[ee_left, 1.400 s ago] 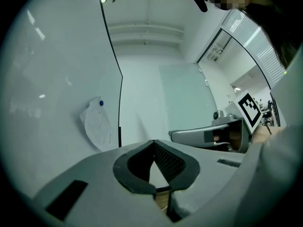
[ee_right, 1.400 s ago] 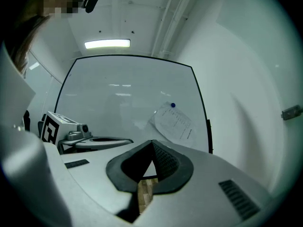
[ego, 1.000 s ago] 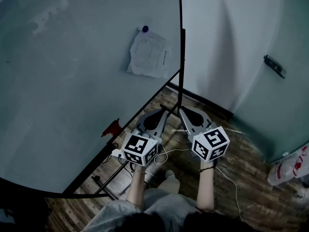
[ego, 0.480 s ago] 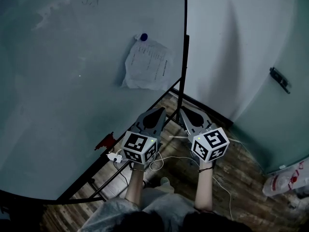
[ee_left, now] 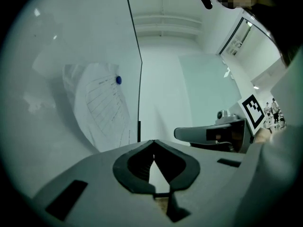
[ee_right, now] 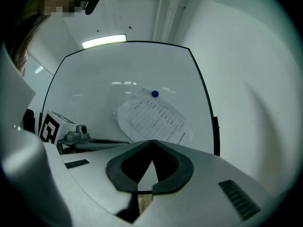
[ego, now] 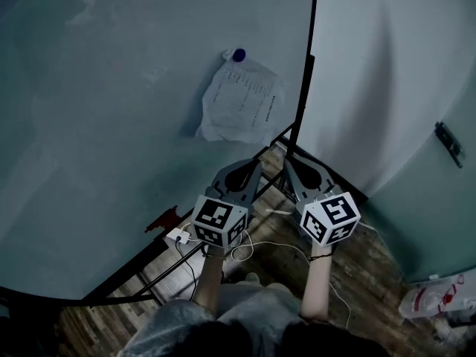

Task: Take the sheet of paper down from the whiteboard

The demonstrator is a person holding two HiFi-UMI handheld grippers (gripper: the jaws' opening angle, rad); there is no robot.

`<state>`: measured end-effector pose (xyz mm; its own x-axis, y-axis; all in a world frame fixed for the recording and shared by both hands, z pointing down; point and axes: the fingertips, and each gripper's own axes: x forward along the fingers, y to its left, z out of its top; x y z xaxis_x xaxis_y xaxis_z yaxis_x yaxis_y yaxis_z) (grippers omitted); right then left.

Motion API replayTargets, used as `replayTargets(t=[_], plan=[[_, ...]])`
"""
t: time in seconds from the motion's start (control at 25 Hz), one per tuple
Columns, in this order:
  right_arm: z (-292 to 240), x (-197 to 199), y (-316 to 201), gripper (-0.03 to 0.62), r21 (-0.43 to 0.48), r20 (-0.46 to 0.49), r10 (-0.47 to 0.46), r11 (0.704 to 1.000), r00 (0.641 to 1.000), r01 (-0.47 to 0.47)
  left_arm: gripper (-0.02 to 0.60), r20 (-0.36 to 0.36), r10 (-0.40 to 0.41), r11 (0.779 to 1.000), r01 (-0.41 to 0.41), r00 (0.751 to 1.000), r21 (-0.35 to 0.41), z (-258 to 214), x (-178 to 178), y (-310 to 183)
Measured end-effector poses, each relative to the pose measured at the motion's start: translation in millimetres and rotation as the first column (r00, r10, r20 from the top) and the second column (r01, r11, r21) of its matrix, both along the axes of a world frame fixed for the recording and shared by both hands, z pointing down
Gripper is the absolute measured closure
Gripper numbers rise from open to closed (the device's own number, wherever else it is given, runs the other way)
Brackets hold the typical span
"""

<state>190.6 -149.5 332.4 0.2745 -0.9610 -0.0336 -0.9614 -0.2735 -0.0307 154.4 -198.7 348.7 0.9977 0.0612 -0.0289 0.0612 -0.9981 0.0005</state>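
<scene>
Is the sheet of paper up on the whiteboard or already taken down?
Up. The sheet of paper hangs crumpled on the whiteboard, pinned at its top by a blue magnet.

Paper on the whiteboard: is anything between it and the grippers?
The head view shows only bare whiteboard and its black frame between the paper and the left gripper and right gripper.

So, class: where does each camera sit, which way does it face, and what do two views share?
Head view: on the person's head, looking steeply down at the whiteboard, left gripper and right gripper; forearms show.
Left gripper view: on the left gripper, looking along its shut fingers at the sheet of paper.
Right gripper view: on the right gripper, facing the whiteboard; left gripper alongside.
Shared: sheet of paper and blue magnet, in all three.
</scene>
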Motion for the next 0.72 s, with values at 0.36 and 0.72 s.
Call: replayTargets(t=[0.36,0.72], plan=[[-30.6,-1.6,-54.6,0.594,0.065,-0.038,-0.125,0.99,0.991,0.127,0.575,0.001,-0.181,0.983,0.181,0.984,-0.019,-6.0,-28.2,-53.5],[-66.1,6.8,-85.9,0.594,0.094,-0.09,-0.28,0.953,0.956,0.288,0.575,-0.015,-0.391,0.92,0.39,0.92,-0.046,-15.1,-42.4,-82.9]])
